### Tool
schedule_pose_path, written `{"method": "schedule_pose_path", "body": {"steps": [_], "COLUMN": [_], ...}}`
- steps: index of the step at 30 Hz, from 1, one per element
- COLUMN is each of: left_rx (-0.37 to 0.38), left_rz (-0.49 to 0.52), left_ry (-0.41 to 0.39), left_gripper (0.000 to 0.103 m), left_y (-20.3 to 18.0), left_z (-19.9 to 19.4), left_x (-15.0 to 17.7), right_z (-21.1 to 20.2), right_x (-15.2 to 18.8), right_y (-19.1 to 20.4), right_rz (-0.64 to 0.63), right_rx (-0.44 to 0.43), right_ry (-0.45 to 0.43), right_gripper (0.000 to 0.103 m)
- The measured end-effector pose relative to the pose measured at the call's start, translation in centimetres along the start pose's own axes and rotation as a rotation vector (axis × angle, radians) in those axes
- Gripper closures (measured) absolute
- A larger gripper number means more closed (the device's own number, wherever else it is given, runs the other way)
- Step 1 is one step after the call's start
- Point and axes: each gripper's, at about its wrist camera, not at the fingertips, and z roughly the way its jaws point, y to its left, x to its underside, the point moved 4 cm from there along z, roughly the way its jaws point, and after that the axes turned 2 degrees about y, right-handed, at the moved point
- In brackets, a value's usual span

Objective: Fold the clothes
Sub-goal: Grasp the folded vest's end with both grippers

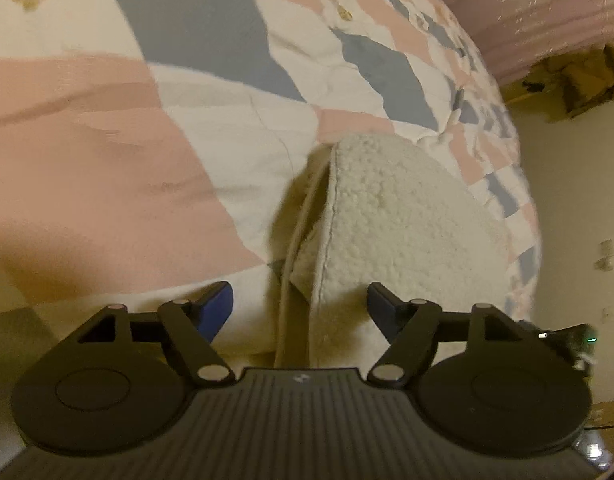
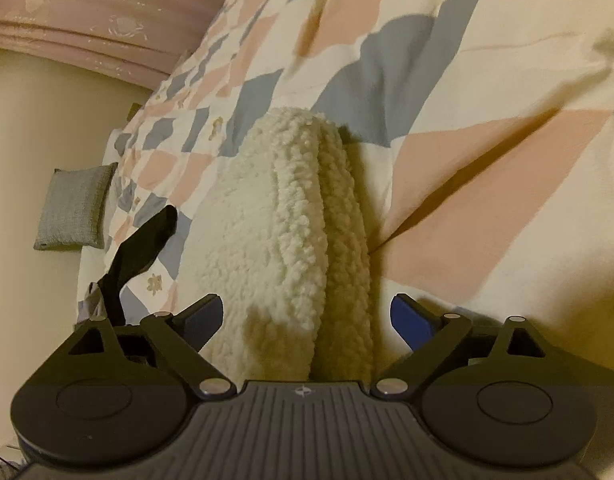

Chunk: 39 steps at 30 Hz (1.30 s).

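A cream fleece garment [image 1: 391, 220] lies folded on a patchwork bedspread [image 1: 107, 152]. In the left wrist view its seamed edge and a smooth inner layer run between my fingers. My left gripper [image 1: 301, 304] is open, its blue pads on either side of that edge without pinching it. In the right wrist view the fleece garment [image 2: 291, 220] shows as a thick doubled fold rising between the fingers. My right gripper [image 2: 307, 320] is open too, straddling the fold, with a gap at each pad.
The bedspread [image 2: 487, 140] of pink, grey and white patches covers the bed. A black cloth [image 2: 143, 248] lies at the bed's edge to the left of the right gripper. A grey cushion [image 2: 75, 208] and a pale floor [image 2: 35, 120] lie beyond. Pink curtain [image 1: 539, 12] hangs behind.
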Motion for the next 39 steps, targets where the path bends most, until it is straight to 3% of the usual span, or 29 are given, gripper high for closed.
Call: {"method": "schedule_pose_path", "body": {"steps": [8,13,17,23,25,32,39], "left_rx": [0.207,0.28,0.287,0.33,0.324,0.246,0.261], "left_rz": [-0.143,-0.165,-0.093,-0.059,-0.028,0.064,0.182], "left_ry": [0.02,0.047,0.092,0.103,0.086,0.065,0.095], "left_gripper": [0.028,0.027,0.031,0.062,0.067,0.068,0.069], "left_y": [2.5,2.7,1.5,0.7,0.1,-2.9,-8.8], "left_z": [1.4,2.4,4.0,5.0,4.2,1.8,1.9], "left_x": [-1.4,-1.8,-2.0,-2.1,-2.0,-1.8,-0.4], "right_z": [4.5,6.1,6.5,5.9,5.2,2.7,-2.9], "right_x": [-1.0,-1.5,-1.6,-1.5,-1.2,1.3,4.0], "right_y": [-1.8,-1.4,-1.7,-1.4,-0.6,0.7,-1.0], "right_rz": [0.11,0.13,0.137,0.145,0.14,0.189,0.242], "right_rx": [-0.06,-0.127,-0.127,-0.123,-0.119,-0.141,-0.206], "right_ry": [0.095,0.112,0.11,0.088,0.062,-0.034,-0.153], "right_gripper": [0.011,0.021,0.034,0.055,0.062,0.066,0.067]}}
